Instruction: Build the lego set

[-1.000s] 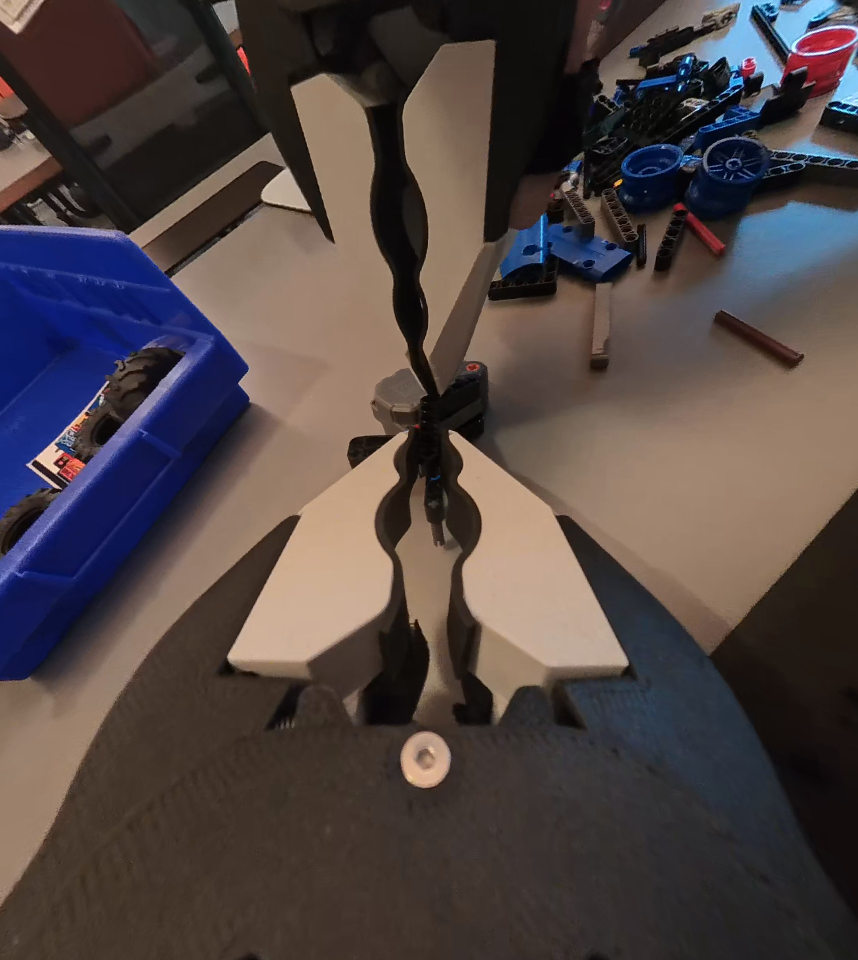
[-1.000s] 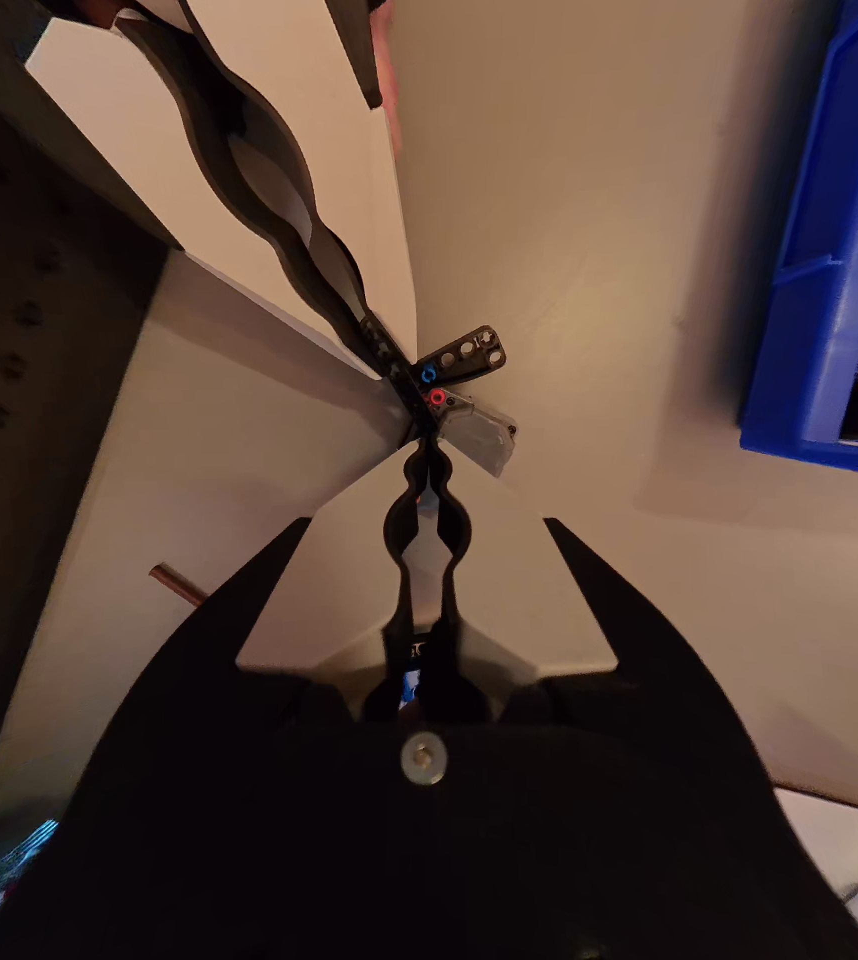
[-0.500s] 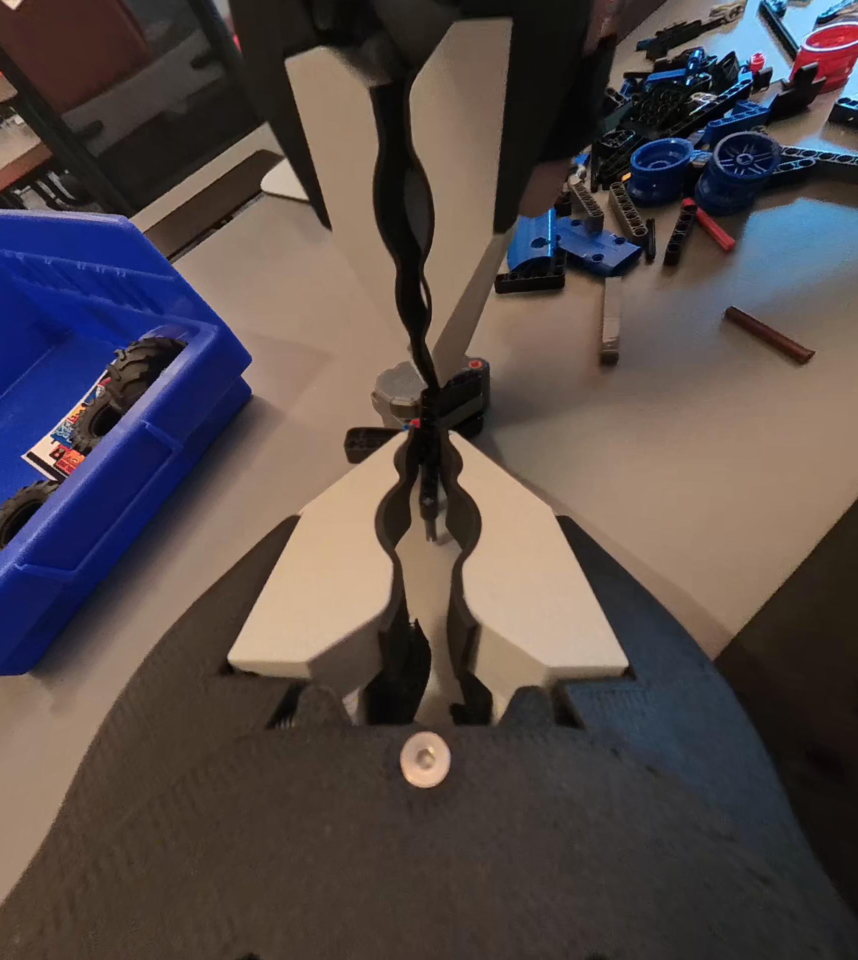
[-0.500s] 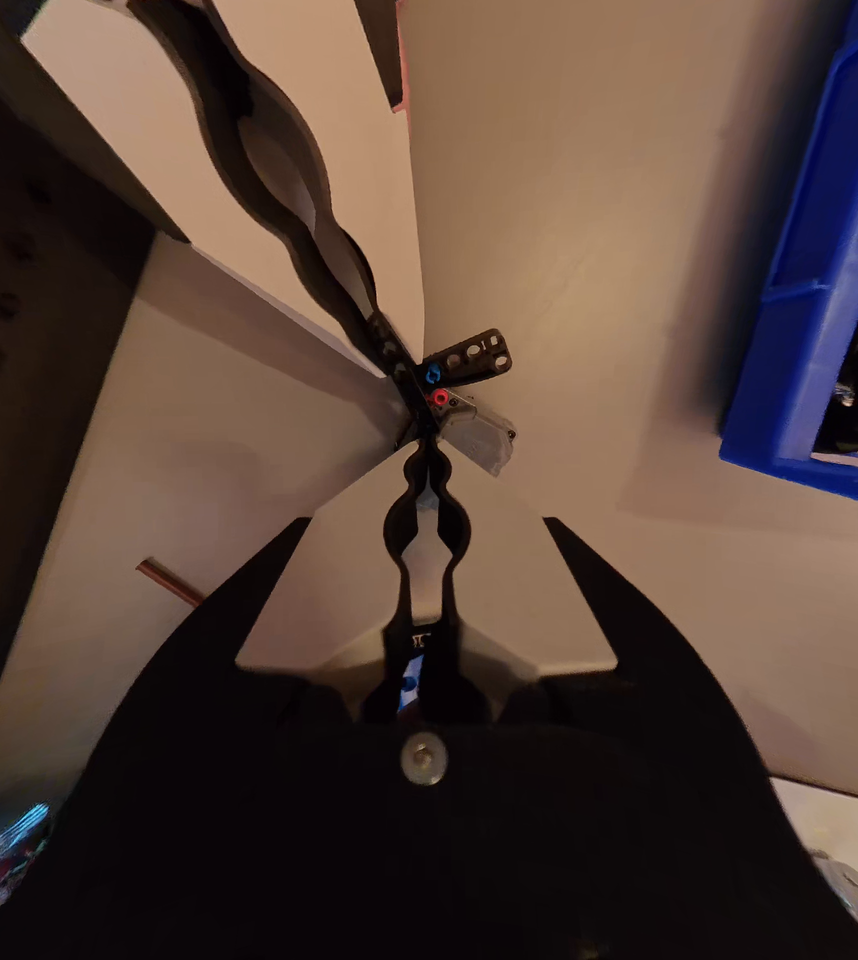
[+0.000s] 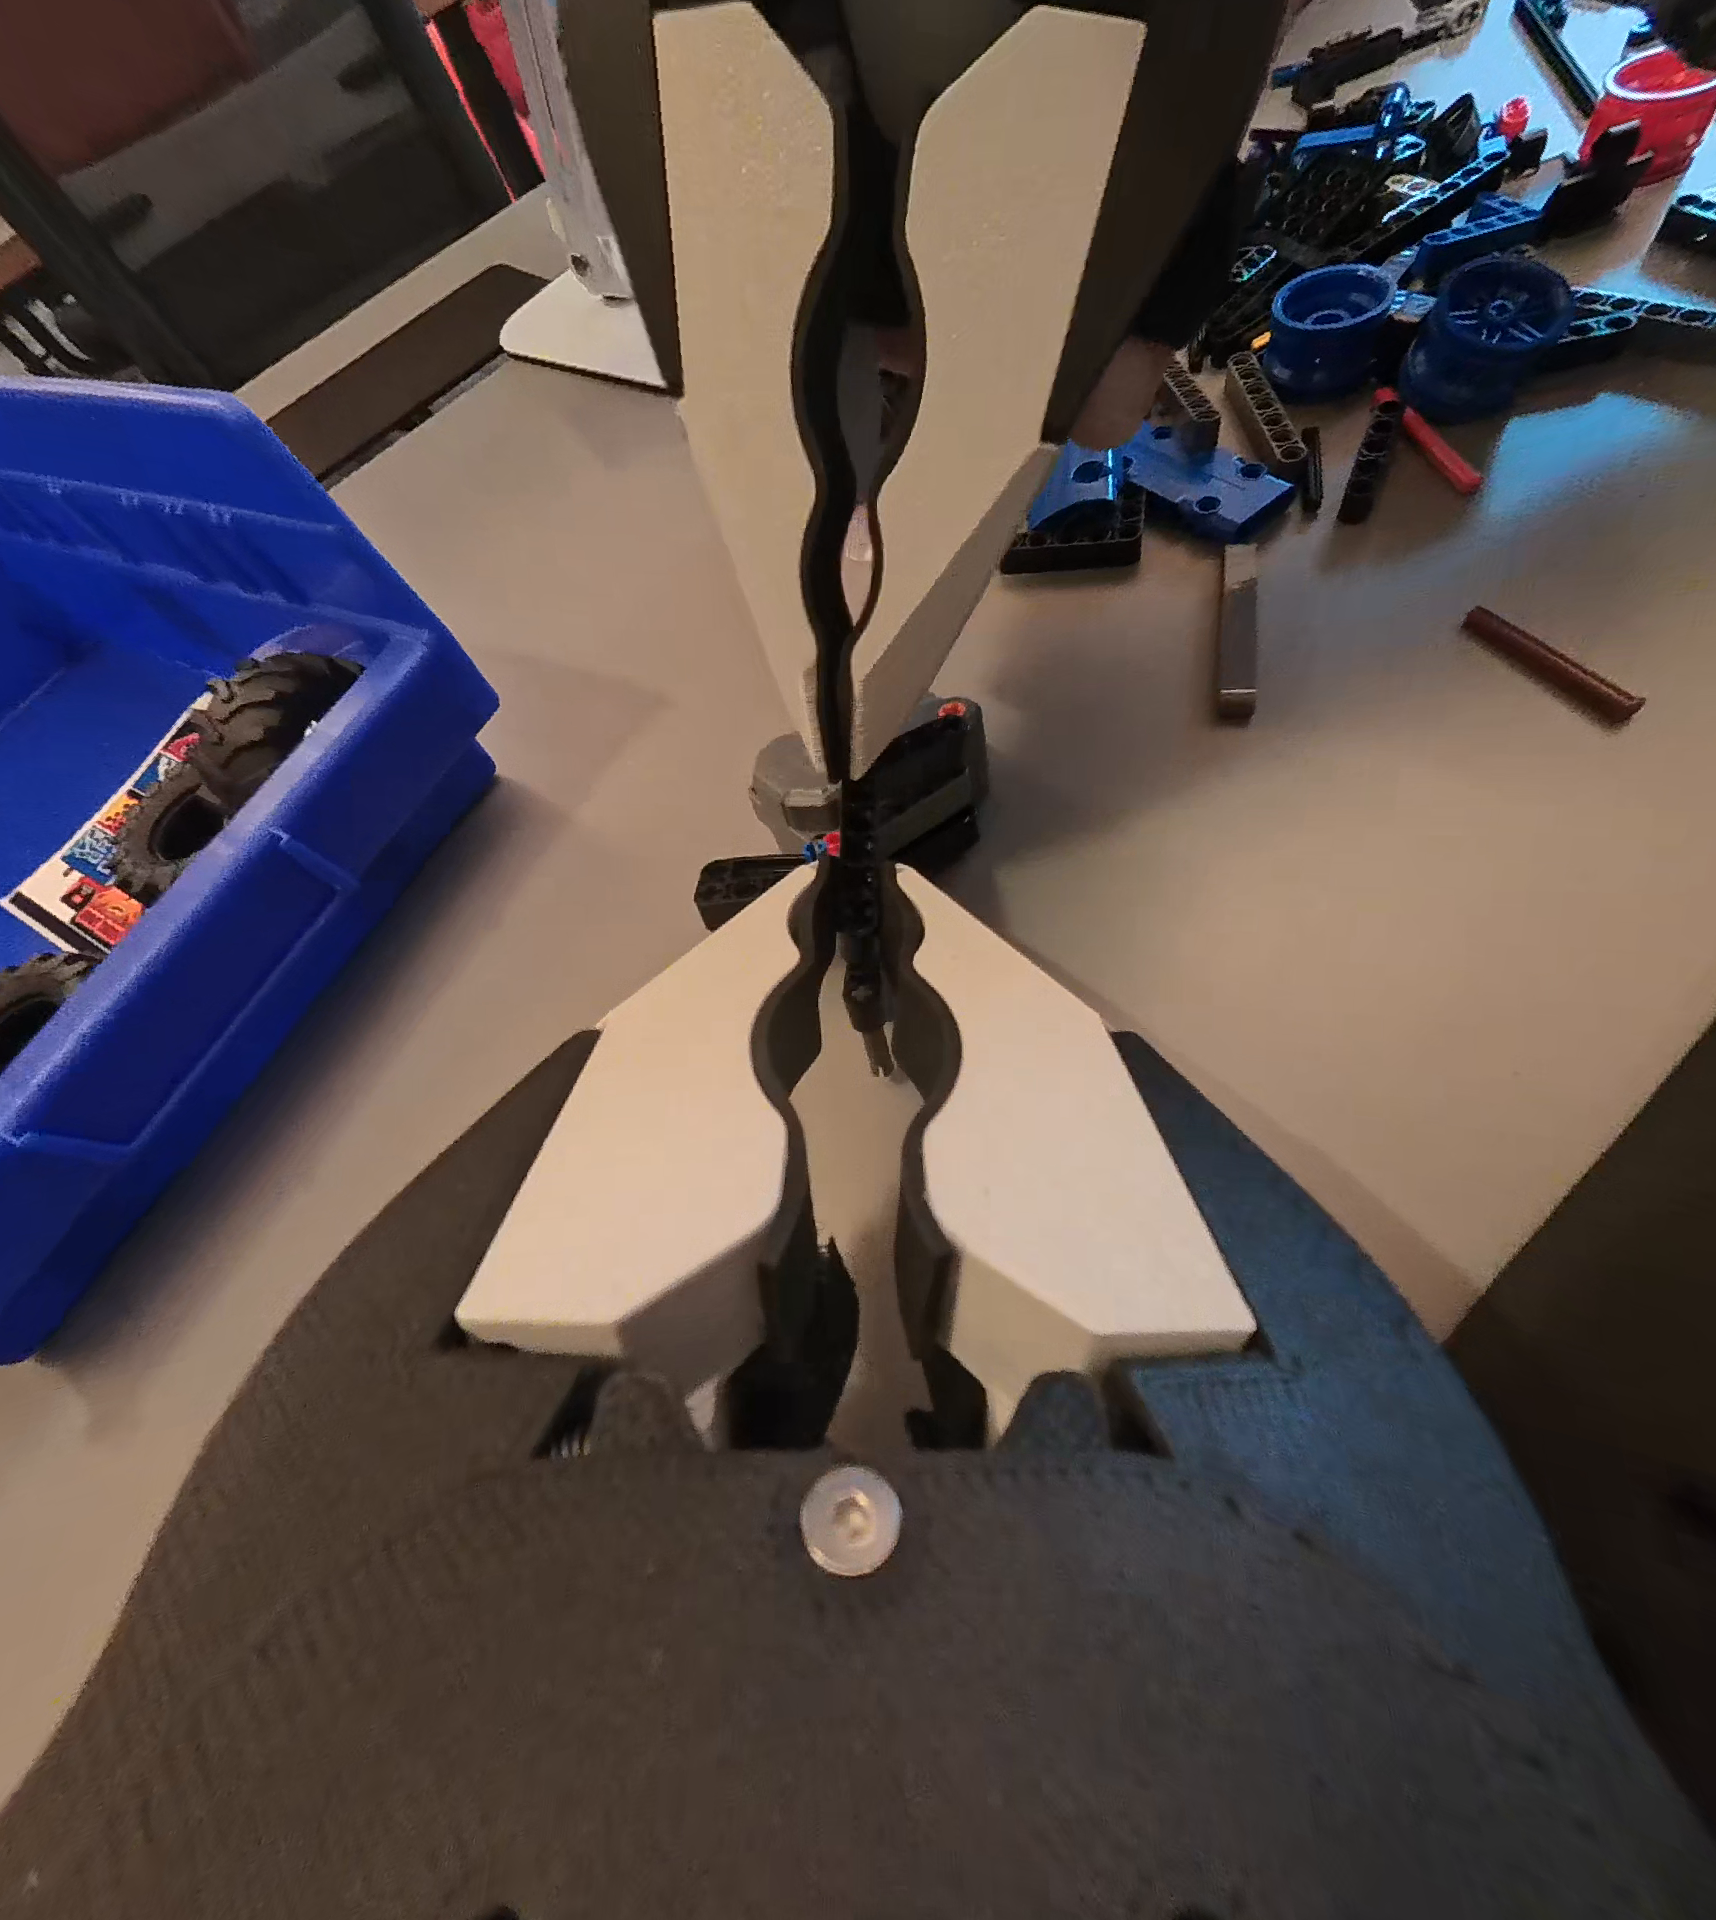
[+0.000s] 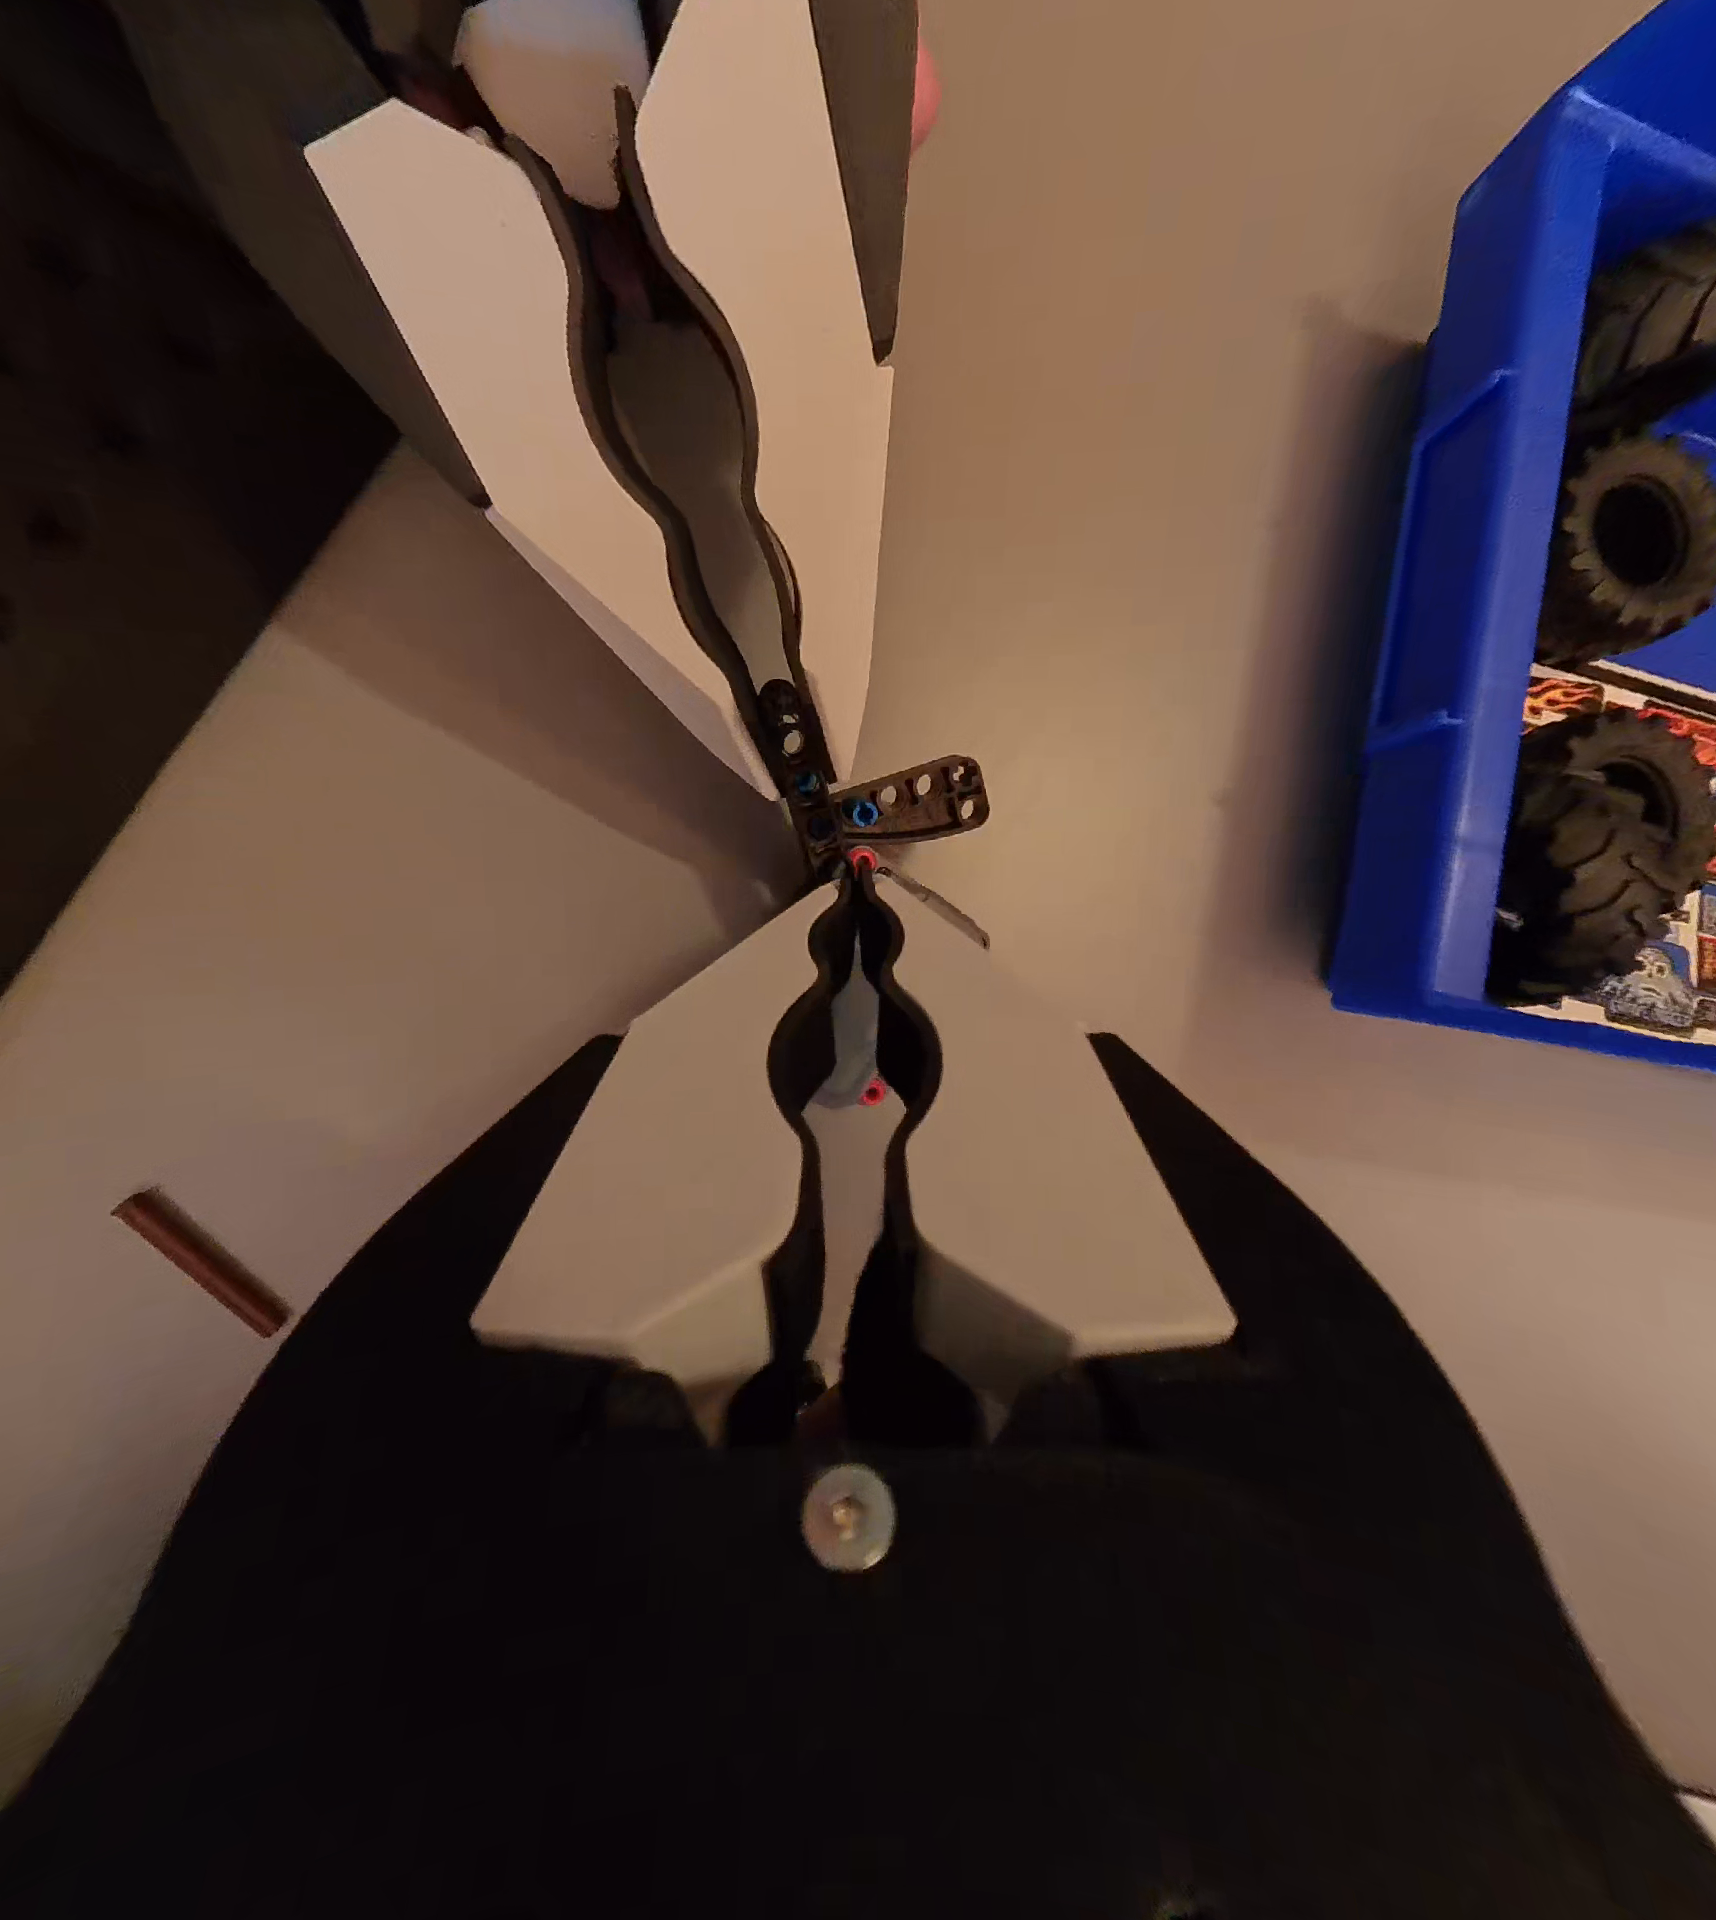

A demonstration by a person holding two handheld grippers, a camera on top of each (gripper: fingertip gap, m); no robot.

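Both claws meet tip to tip above the table [image 5: 1249, 987], each clamped on part of one small lego assembly. Seen from the left wrist view, the left claw [image 5: 856, 904] has its jaws pressed together on a thin black beam [image 5: 859, 925] with a row of holes, which runs back between the fingers. Facing it, the right claw [image 5: 838, 727] comes down from above, jaws drawn together on a grey and black piece [image 5: 895, 790] joined to that beam at the tips.

From the right wrist view, the right claw [image 6: 859, 894] is closed on a flat grey piece [image 6: 854, 1039] with a red pin [image 6: 863, 861] at its tip; the left claw [image 6: 802, 790] grips the black beam [image 6: 797, 769], and a short black beam [image 6: 911, 805] with a blue pin juts sideways from the joint.

Just left of the claws stands a blue bin [image 5: 158, 883] holding black knobby tyres [image 5: 272, 717] and a sticker sheet [image 5: 95, 873]. Farther right on the table lie a brown rod [image 5: 1550, 675], a grey bar [image 5: 1238, 644], blue wheels [image 5: 1332, 322] and a heap of loose black and blue parts [image 5: 1405, 187], with a red cup [image 5: 1654, 104] behind.
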